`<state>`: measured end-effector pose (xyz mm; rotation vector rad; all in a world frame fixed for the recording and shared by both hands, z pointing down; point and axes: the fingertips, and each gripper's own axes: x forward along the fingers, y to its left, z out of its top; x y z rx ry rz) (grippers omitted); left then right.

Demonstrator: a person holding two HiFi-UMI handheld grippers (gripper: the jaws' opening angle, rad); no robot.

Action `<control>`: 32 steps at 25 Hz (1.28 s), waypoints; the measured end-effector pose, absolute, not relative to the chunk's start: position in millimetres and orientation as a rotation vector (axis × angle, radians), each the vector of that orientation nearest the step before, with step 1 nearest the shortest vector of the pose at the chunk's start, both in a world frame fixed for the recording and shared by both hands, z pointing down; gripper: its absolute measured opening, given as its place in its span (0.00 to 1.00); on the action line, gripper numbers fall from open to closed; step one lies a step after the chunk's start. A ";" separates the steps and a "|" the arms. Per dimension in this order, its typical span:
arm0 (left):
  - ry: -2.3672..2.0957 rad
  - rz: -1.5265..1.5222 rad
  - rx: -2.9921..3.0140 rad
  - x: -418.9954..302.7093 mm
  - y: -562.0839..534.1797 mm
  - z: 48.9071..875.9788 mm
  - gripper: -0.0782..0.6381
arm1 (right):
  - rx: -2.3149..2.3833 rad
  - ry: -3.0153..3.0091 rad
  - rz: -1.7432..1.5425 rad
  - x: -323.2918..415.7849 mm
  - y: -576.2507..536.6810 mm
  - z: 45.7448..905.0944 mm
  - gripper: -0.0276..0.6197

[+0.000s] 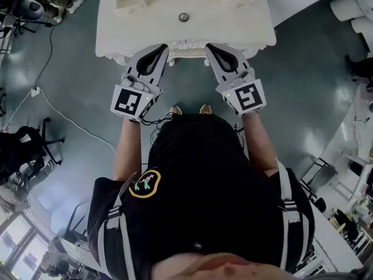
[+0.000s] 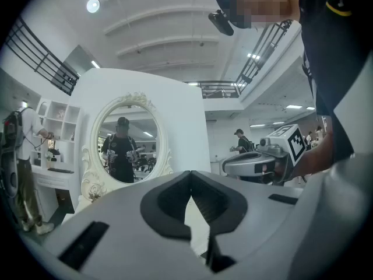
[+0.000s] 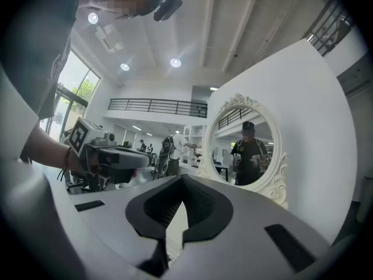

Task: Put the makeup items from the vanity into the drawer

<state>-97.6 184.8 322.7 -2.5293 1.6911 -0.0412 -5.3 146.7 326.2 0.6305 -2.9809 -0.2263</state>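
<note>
A white vanity stands in front of me in the head view. A small round dark thing sits at its middle; I cannot tell whether it is a knob or an item. No makeup item shows clearly. My left gripper and right gripper hover side by side over the vanity's front edge. Both are shut, with nothing between their jaws. In the left gripper view the left gripper points at the oval mirror. In the right gripper view the right gripper faces the same mirror.
Grey floor surrounds the vanity. A white cable runs across the floor at the left, near a black chair. White shelving and a person stand left of the mirror. Desks and stools crowd the right side.
</note>
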 end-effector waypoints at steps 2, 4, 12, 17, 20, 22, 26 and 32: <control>1.692 -0.039 -2.526 -97.0 184.4 322.7 0.13 | 0.632 -2.980 -0.232 -4.6 146.1 326.6 0.07; 1.692 -0.039 -2.525 -96.5 184.1 323.0 0.13 | 0.633 -2.978 -0.231 -4.1 145.6 327.7 0.07; 1.698 -0.042 -2.526 -96.4 183.0 326.3 0.13 | 0.625 -2.992 -0.166 -5.8 142.3 333.4 0.08; 1.700 -0.040 -2.524 -98.0 183.7 325.9 0.13 | 0.629 -2.990 -0.170 -7.3 142.1 334.1 0.08; 1.700 -0.040 -2.525 -97.5 184.3 324.4 0.13 | 0.627 -2.996 -0.154 -6.4 141.5 333.4 0.14; 1.699 -0.039 -2.525 -97.7 184.7 324.2 0.13 | 0.616 -2.998 -0.146 -6.5 142.4 334.1 0.23; 1.699 -0.041 -2.525 -98.7 184.0 325.1 0.13 | 0.617 -2.997 -0.132 -6.9 141.1 337.0 0.37; 1.698 -0.045 -2.529 -96.8 181.5 325.1 0.13 | 0.604 -2.984 -0.144 -8.2 140.0 339.4 0.67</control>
